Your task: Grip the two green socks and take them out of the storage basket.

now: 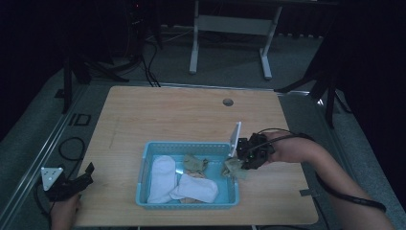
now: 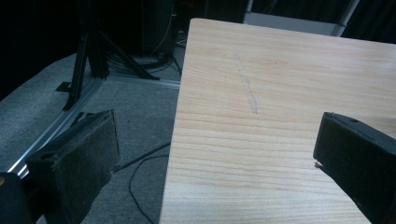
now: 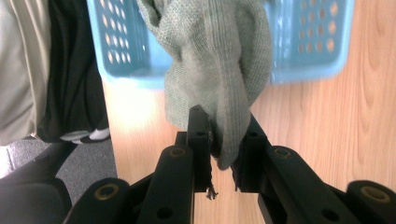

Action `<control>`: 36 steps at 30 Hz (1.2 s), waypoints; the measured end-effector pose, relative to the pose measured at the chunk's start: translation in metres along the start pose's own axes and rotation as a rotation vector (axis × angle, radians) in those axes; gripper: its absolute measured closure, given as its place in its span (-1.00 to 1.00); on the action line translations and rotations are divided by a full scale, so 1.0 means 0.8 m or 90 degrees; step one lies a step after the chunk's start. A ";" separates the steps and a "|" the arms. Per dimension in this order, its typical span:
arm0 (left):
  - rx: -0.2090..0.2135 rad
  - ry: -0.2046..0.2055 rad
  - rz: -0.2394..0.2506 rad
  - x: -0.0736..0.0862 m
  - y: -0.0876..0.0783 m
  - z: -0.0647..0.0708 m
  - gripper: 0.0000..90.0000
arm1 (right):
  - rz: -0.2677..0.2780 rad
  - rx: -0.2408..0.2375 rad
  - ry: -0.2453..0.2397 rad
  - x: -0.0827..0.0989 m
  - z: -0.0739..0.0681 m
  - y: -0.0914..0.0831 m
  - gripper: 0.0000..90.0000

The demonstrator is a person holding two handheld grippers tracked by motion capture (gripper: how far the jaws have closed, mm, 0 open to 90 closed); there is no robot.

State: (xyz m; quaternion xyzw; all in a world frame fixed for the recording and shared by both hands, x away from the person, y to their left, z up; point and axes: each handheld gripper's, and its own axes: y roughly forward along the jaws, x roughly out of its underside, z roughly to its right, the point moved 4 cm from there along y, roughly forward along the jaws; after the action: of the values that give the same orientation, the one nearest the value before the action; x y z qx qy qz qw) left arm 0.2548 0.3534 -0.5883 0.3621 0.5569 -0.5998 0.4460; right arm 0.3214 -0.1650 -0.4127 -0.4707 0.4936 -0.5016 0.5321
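Note:
A grey-green sock [image 3: 219, 70] hangs pinched between the black jaws of my right gripper [image 3: 224, 135], which is shut on it. In the high view that gripper [image 1: 239, 163] holds the sock [image 1: 233, 167] by the right rim of a light blue basket [image 1: 143, 165]. Inside the basket lie two white socks [image 1: 161, 177] [image 1: 196, 188] and another grey-green sock [image 1: 194, 164]. My left gripper [image 1: 88, 173] rests at the table's front left corner. In its own view the left gripper [image 2: 215, 154] stands open over bare wood, nothing between its jaws.
The wooden table [image 1: 182, 115] has a cable hole [image 1: 228, 102] near its far edge. A white desk frame [image 1: 230, 28] stands on the floor beyond. Dark stands and cables [image 1: 148, 67] lie on the grey carpet at the far left.

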 end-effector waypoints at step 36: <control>-0.003 0.000 -0.001 0.000 0.001 0.000 -0.98 | -0.025 -0.103 0.120 0.131 -0.011 0.120 0.77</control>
State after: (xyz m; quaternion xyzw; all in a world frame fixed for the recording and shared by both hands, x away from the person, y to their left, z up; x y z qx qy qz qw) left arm 0.2552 0.3533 -0.5885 0.3605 0.5584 -0.5990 0.4466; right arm 0.3199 -0.2643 -0.5148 -0.4722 0.5711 -0.5125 0.4338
